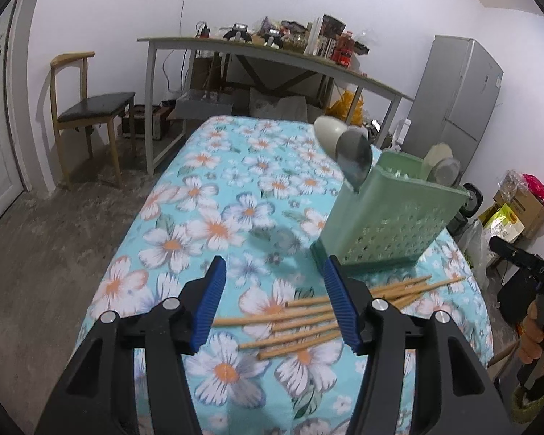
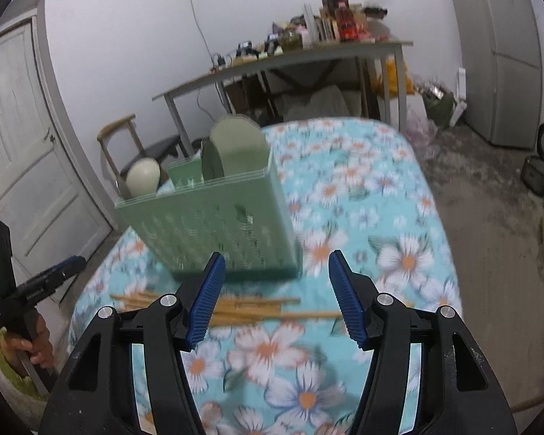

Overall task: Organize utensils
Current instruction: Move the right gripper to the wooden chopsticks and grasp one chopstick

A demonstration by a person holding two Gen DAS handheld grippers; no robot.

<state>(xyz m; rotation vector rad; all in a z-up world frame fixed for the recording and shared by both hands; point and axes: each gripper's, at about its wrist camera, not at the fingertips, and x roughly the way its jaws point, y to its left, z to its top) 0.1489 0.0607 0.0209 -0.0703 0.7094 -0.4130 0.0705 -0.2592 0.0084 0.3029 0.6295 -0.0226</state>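
Observation:
Several wooden chopsticks [image 1: 308, 320] [image 2: 250, 306] lie in a loose pile on the floral tablecloth [image 1: 206, 224]. Behind them stands a green perforated utensil holder [image 1: 388, 217] [image 2: 214, 224]. A grey metal spoon [image 1: 353, 159] and a cream spoon [image 1: 328, 130] [image 2: 143, 177] stick out of it, along with other pale utensils [image 2: 235, 141]. My left gripper [image 1: 275, 261] hovers open above the pile with nothing between its blue pads. My right gripper [image 2: 276, 255] is open too, in front of the holder's base and above the chopsticks. The right wrist view is blurred.
A person's hand [image 1: 540, 330] grips the other tool at the right edge, and a hand [image 2: 36, 348] shows at the left edge. Beyond the table are a wooden chair [image 1: 90, 108], a cluttered desk [image 1: 272, 54], a grey fridge [image 1: 460, 101] and a door [image 2: 21, 166].

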